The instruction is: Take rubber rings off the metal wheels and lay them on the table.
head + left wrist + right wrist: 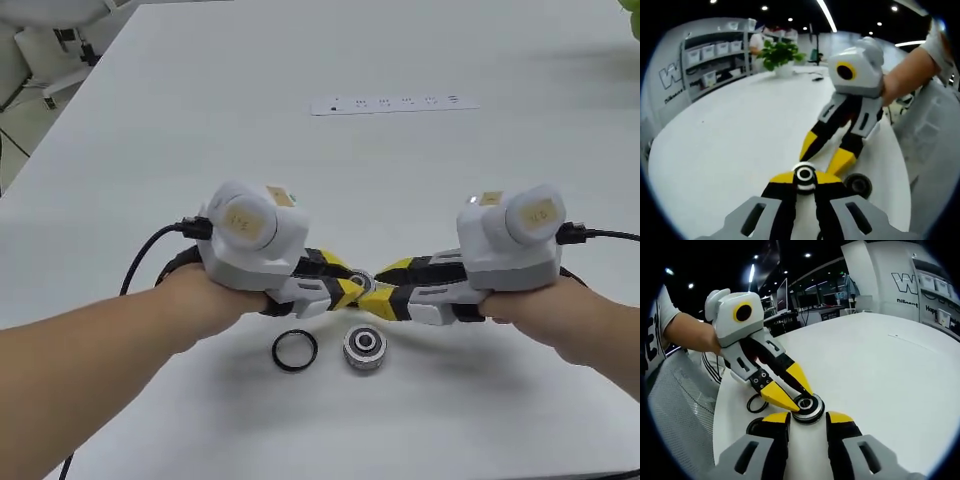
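**Gripping one metal wheel above the table, grippers nose to nose**

1. Surroundings. I work over a white table point(480, 400). A loose rubber ring point(294, 350) lies flat on it just below the jaw tips. A second wheel point(364, 346) lies beside the ring, close but not touching. A power strip point(395, 104) sits farther out, well apart from the work. The left gripper view shows a potted plant point(780, 52) and shelving point(715, 57) past the far edge of the table. A black cable point(150, 255) leaves the body of my left gripper point(350, 290) and trails off toward me.

2. Obstructions. In the right gripper view, the yellow tips of the left gripper cover part of the held wheel point(807, 407). One of that view's own jaws hides most of the second wheel.

3. Pose. My left hand point(215, 300) and right hand point(530, 305) hold both tools roughly level. They point inward at each other and meet in the middle, raised above the table. My forearms enter from the lower corners of the head view.

4. Grip state. The left gripper is clamped on the held wheel, tips pinching it from both sides. The right gripper point(808, 417) has its jaws spread, one tip to either side of that wheel. I cannot tell whether those tips touch it.
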Tool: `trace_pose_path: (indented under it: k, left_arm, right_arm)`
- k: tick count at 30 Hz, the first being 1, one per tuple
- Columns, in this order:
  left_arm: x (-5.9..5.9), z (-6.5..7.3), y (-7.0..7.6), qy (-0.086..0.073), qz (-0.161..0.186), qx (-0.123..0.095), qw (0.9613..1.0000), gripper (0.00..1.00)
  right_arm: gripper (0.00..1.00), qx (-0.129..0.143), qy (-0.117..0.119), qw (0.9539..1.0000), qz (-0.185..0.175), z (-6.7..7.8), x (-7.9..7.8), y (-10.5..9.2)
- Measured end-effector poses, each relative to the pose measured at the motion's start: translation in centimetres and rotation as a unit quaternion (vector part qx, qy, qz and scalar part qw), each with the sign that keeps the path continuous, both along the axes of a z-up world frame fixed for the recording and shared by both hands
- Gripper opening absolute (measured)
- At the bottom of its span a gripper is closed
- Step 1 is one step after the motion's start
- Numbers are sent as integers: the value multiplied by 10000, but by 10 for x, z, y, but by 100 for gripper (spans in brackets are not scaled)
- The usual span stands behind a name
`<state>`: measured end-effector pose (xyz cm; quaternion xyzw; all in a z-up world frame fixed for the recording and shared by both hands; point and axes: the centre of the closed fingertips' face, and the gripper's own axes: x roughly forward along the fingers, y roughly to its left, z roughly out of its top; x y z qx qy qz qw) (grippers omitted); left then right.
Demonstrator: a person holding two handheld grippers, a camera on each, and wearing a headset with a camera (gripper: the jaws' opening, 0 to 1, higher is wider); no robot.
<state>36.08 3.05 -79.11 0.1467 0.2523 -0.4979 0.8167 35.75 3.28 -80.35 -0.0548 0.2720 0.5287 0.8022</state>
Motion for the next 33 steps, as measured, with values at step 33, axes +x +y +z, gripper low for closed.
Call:
trace_pose_path:
  k: [33]
  left_arm:
    - [1, -2, 0, 35, 177, 18, 9998, 13]
  right_arm:
    - [4, -170, -25, 9998, 30, -3, -5, -5]
